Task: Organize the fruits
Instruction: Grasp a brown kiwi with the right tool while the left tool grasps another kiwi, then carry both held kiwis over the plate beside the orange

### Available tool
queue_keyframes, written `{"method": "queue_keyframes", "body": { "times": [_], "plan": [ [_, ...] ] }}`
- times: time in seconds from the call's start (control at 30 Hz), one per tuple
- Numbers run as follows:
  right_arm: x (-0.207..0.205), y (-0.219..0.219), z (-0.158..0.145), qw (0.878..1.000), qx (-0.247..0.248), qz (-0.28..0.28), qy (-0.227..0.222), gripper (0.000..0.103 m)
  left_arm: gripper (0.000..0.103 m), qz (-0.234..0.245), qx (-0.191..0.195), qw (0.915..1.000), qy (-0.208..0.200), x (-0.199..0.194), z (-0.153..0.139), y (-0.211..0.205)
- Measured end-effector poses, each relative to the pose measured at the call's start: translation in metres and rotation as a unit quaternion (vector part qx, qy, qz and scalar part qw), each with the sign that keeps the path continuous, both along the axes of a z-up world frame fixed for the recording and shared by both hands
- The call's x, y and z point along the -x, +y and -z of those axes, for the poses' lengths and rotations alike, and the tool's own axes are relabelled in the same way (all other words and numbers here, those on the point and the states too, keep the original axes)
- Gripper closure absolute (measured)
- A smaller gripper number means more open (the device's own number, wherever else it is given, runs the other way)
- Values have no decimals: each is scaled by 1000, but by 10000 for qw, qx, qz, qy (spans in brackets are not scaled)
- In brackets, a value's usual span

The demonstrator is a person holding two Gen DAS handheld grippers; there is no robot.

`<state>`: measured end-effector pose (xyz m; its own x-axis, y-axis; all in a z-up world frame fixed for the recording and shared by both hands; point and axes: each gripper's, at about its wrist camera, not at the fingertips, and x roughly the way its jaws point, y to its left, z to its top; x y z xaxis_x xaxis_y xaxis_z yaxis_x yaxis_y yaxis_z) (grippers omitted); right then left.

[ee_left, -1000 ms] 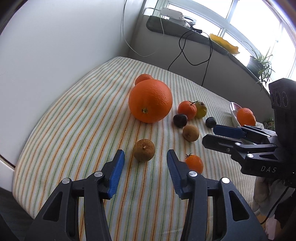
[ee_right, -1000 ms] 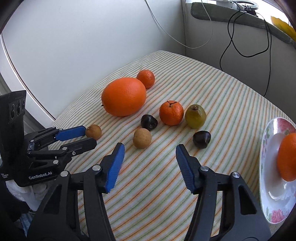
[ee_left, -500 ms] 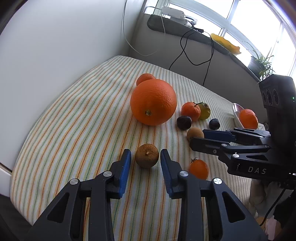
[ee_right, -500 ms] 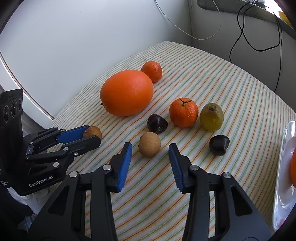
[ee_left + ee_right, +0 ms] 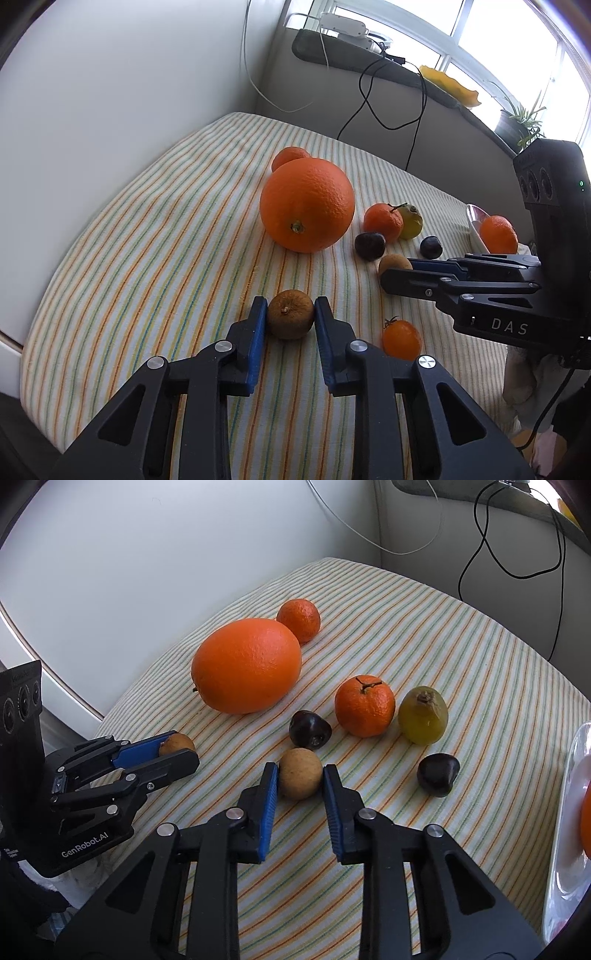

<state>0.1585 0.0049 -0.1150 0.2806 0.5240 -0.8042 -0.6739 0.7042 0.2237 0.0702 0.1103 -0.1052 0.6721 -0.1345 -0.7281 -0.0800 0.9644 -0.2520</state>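
My left gripper (image 5: 290,314) is shut on a small brown fruit (image 5: 290,319) that rests on the striped cloth (image 5: 155,240); both blue pads touch it. It also shows in the right wrist view (image 5: 177,743). My right gripper (image 5: 300,780) stands around a second tan fruit (image 5: 300,778); the left pad touches it and a slim gap shows at the right pad. A big orange (image 5: 246,665), two mandarins (image 5: 365,706) (image 5: 299,620), a green fruit (image 5: 423,716) and two dark fruits (image 5: 309,729) (image 5: 438,774) lie beyond.
A white plate (image 5: 565,812) with an orange (image 5: 498,235) stands at the right. A small cherry tomato (image 5: 402,339) lies near my left gripper. White wall to the left, a ledge with cables behind. The cloth's front edge is close below both grippers.
Both grippers moved forward and narrowed. The left one closed onto the brown fruit. The right one came around the tan fruit and narrowed to nearly touch it.
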Motion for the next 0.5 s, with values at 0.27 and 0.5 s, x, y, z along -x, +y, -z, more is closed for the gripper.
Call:
{"method": "queue_keyframes", "body": {
  "times": [0.27, 0.5],
  "plan": [
    [3, -8, -4, 9999, -107, 39, -43, 78, 79, 15, 108, 9999, -65, 1, -7, -1],
    [9, -31, -15, 9994, -269, 173, -146, 78, 79, 194, 180, 9994, -214, -3, -22, -15]
  ]
}}
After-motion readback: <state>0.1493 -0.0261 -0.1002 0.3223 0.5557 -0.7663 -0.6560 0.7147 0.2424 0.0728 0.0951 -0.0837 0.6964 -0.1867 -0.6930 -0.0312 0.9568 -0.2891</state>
